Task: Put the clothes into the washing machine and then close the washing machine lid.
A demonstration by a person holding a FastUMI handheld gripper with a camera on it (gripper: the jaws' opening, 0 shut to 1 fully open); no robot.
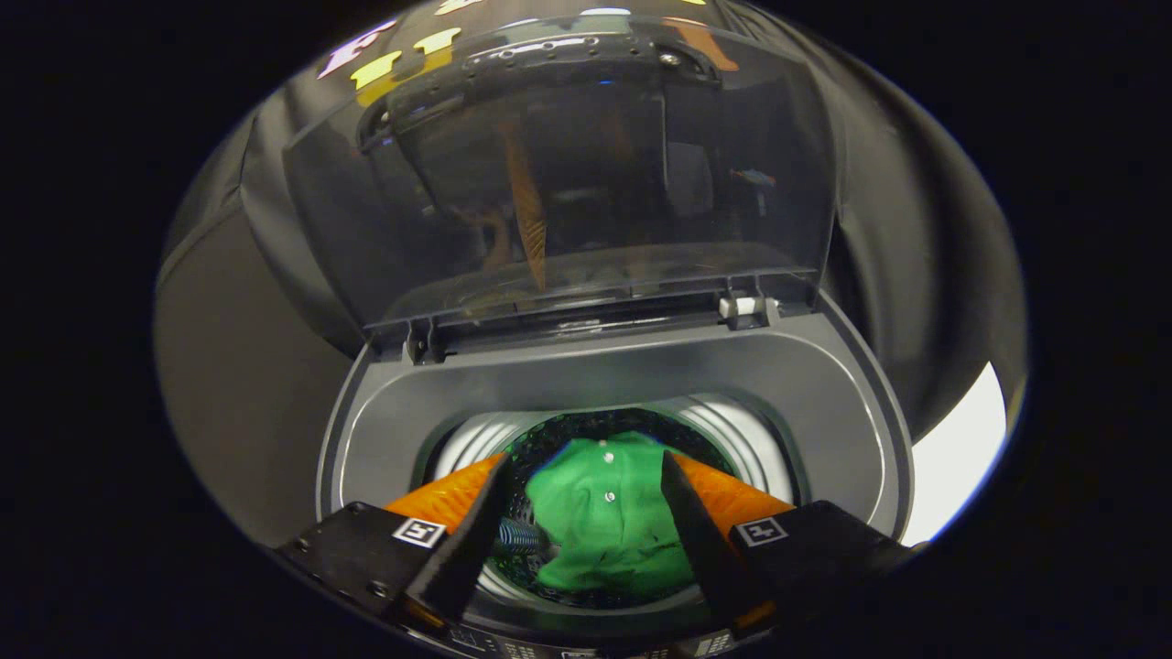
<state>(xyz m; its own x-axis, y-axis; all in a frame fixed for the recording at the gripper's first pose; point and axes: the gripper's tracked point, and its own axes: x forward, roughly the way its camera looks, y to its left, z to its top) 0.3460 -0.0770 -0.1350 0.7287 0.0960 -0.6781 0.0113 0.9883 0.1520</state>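
1. Gripper (586, 476) is poised over the washing machine (829, 384) opening, fingers spread wide with a clear gap between them, nothing clamped.
2. Left finger (467, 531) and right finger (700, 531) show dark inner pads with orange backs. Each black finger block carries a square marker; their near ends are cut off.
3. Green garment (609, 522) lies down in the drum (732, 439), seen through the gap between the fingers, below them. White buttons visible on it. No contact with either finger that I can see.
4. Garment's near edge and its right side are partly hidden behind the right finger; full shape hard to make out, looks crumpled.
5. Drum wall is ribbed metal on the left and right; its floor around the garment is dark and perforated, detail poor.
6. A small ridged part sits just left of the garment, beside the left finger; can't tell what it is.
7. Lid (558, 174) is up, standing at the far side on its hinges, tinted and see-through. Reflections in it muddle whatever is behind.
8. Control panel at the near rim is mostly cut off.
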